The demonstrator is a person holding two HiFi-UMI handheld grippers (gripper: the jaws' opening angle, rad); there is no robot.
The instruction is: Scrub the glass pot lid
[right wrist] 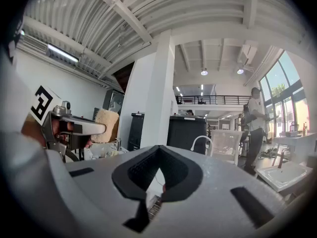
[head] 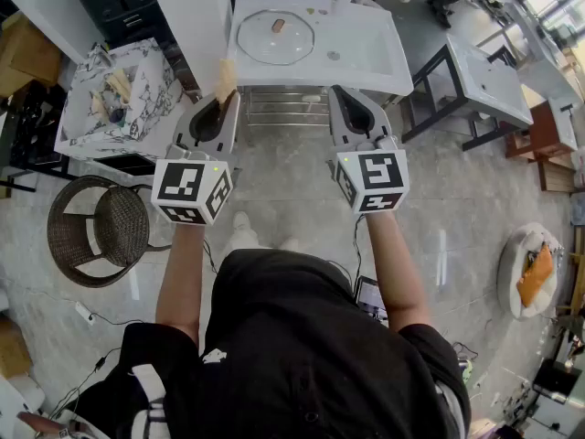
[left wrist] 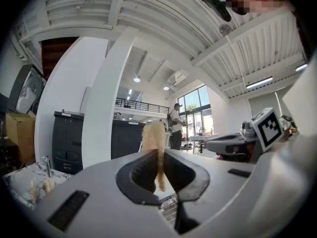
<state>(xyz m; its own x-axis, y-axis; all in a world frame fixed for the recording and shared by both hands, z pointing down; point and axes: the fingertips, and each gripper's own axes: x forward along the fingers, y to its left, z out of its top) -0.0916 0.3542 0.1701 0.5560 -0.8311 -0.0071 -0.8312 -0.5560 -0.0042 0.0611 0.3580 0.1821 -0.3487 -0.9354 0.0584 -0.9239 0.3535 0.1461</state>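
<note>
**Head view and both gripper views: the two claws held in front of the basin.**

- **Left claw.** Your left claw is closed on a tan scrub sponge. In the left gripper view the sponge stands upright, pinched between the dark pads of the claw, with its frayed top rising above the jaw tips. The right gripper view shows the same sponge from the side, sticking out past the left claw.
- **Right claw.** Your right claw is closed and empty. In its own view the pads meet at the tip with nothing between them.
- **Glass pot lid.** The glass pot lid lies flat with its knob up in the left part of the white basin. It is ahead of both claws and touched by neither.
- **Position of the claws.** You hold the two claws side by side, apart from each other, on the near side of the basin's front edge. The lid is nearer the line of the left claw than that of the right.
- **Marker cubes.** Each claw carries a marker cube, on the left and on the right, just ahead of your forearms.
- **Surroundings.** A marbled table carrying small items stands to the left of the basin. A wicker chair stands nearer you on the same side.
</note>
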